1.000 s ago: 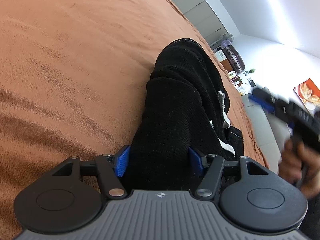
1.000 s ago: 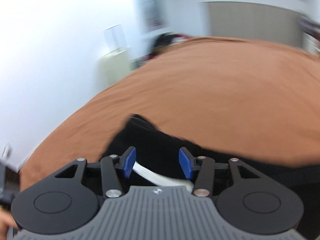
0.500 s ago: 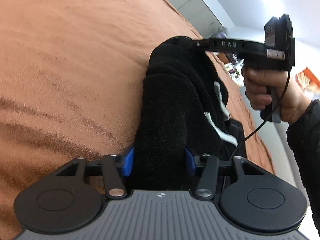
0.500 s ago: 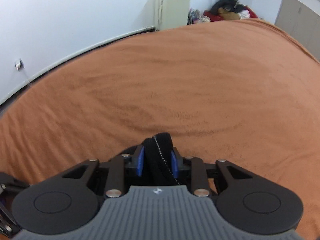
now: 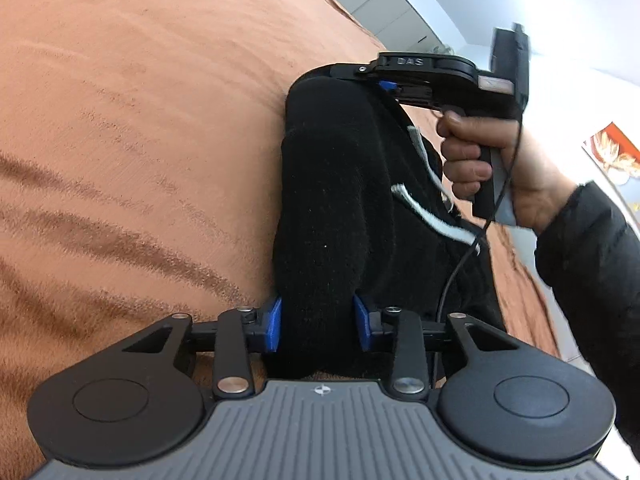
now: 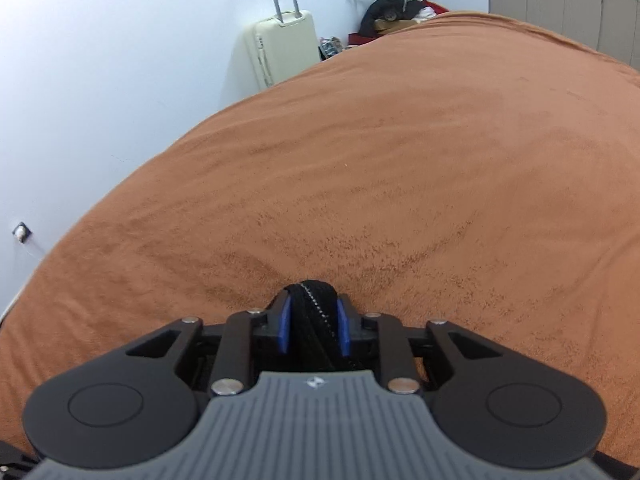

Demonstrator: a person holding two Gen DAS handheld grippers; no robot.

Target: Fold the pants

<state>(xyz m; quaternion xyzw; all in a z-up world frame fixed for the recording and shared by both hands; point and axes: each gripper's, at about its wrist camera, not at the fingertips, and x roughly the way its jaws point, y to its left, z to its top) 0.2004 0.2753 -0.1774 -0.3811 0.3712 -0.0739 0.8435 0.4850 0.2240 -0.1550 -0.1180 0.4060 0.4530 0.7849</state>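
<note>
Orange-brown bedspread [image 5: 140,128] covers the bed, fills most of both views. Black pants [image 5: 340,184] lie bunched lengthwise on it, white drawstring [image 5: 424,216] across the top. Left gripper [image 5: 318,326] at the near end: jaws have just been closing, blue pads [image 5: 273,326] now press a thick fold of pants btwn them. Right gripper [image 6: 313,326] at the far end, narrow, pads pinch a black ribbed edge w/ a zipper line. Person's right hand [image 5: 492,164], dark sleeve, squeezes its handle. Cream suitcase [image 6: 282,46] stands by the wall beyond the bed.
</note>
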